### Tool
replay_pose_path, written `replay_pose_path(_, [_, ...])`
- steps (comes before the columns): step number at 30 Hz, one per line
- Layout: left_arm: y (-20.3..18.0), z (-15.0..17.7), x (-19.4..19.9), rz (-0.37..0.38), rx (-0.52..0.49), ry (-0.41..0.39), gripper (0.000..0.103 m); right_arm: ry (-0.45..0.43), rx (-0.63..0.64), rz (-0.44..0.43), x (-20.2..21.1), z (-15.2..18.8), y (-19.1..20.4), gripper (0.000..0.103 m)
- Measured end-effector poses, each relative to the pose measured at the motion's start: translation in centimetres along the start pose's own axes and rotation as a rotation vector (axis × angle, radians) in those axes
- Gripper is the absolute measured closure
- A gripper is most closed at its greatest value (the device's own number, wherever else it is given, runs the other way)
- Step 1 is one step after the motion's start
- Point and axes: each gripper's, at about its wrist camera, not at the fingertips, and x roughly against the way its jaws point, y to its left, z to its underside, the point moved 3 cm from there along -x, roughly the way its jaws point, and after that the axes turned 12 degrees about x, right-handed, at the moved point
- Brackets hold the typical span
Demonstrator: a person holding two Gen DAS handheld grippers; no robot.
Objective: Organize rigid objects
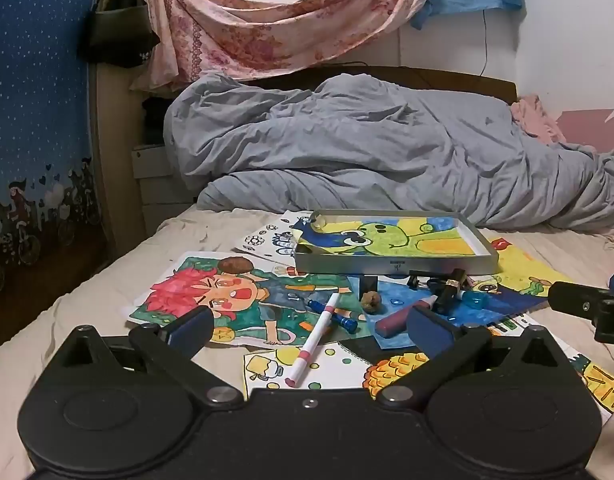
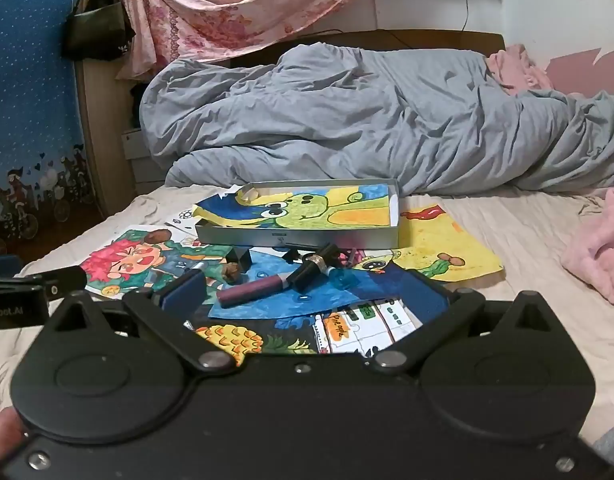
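Scattered over loose drawings (image 1: 243, 292) on the bed, just near of the metal tray (image 1: 395, 269): white-and-pink marker (image 1: 313, 344) nearest and left, maroon tube (image 1: 399, 318) to its right, black lipstick (image 1: 453, 288) beyond that, small brown nut (image 1: 372, 302) and black clip (image 1: 369, 282) close against the tray's front wall. Nothing rigid seen in the tray yet, only a frog drawing lining it.

Left gripper (image 1: 309, 320) spread wide and empty, hovering above the marker and tilted slightly down. Right gripper (image 2: 307, 292) likewise fully released, grasping nothing, over the tube and lipstick.

Probably at the very start of sorting.

Risks, as judged from here:
- Round barrels on slick paper: likely to roll away if nudged by one pad before the other closes.
- Paper sheets overlapping and unsecured: could be pinched along with a pen, dragging neighbours.
- Soft mattress beneath: could sink under a downward press, tipping the tray or shifting the pile.
- Lipstick, tube and small blue pieces crowded together, some touching: easy to knock one while reaching for another.
- Both grippers near each other: chance of collision.

Materials: tray thin, brushed grey metal, shallow, rectangular, low straight walls. Marker smooth plastic, long cylinder. Tube glossy, rounded. Lipstick hard, angular, with a metallic band. Nut rough, wrinkled, roundish. Drawings matte, heavily crayoned. Beyond, crumpled grey duvet (image 1: 347, 140), soft and creased.
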Motion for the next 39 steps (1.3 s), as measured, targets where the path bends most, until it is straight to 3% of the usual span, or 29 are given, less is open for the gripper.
replay_pose_path(39, [0.1, 0.5, 0.1, 0.009, -0.018, 0.007, 0.001, 0.008, -0.009, -0.004, -0.2, 0.3, 0.1, 0.000])
